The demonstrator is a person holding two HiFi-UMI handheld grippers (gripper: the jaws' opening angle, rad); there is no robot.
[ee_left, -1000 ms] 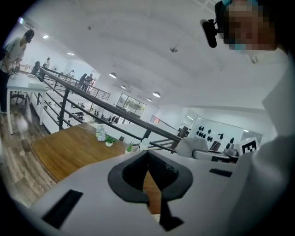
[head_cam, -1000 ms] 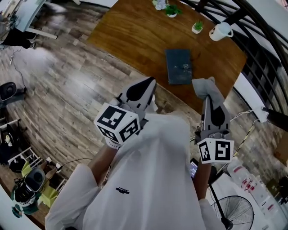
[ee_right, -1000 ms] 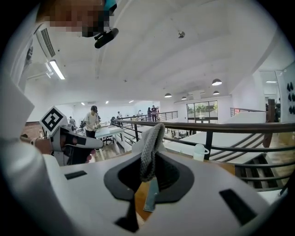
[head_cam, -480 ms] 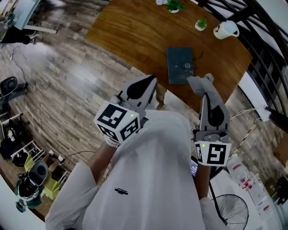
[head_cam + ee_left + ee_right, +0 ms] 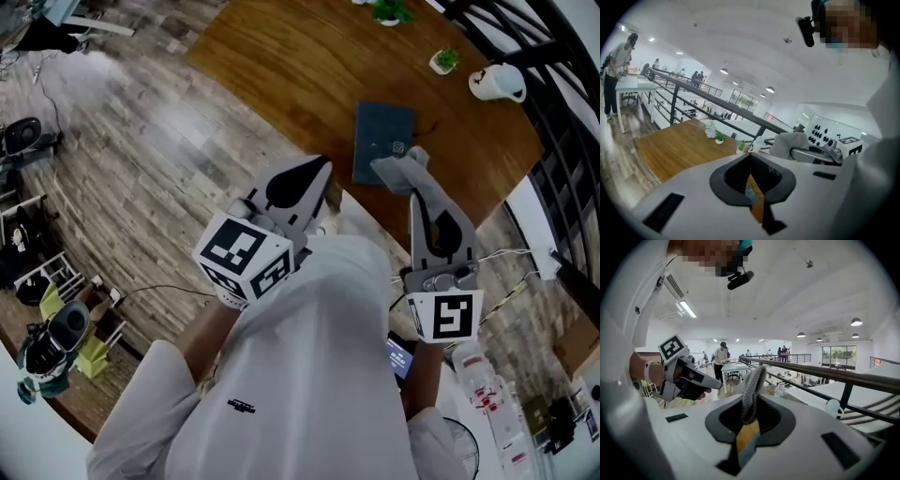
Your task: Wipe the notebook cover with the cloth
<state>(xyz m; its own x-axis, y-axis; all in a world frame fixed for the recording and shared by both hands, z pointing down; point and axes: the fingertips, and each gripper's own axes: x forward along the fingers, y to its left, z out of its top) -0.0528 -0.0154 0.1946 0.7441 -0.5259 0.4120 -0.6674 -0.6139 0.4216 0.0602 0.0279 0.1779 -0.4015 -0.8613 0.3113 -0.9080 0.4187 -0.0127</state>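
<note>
- One notebook (image 5: 380, 141), flat on the wooden table (image 5: 272, 56).
- One cloth (image 5: 396, 172), clamped in the right gripper (image 5: 412, 190) jaws, over the notebook's near corner; contact unclear.
- Left gripper (image 5: 317, 173): jaws together, empty, left of the notebook.
- Beyond the notebook: two potted plants (image 5: 445, 59), one mug (image 5: 502, 82).

Person wearing a white shirt (image 5: 309, 375), dark logo (image 5: 241, 405) lower centre, left gripper (image 5: 319, 167) and right gripper (image 5: 415, 178) showing white shells, black-and-white marker cubes (image 5: 244, 261).
</note>
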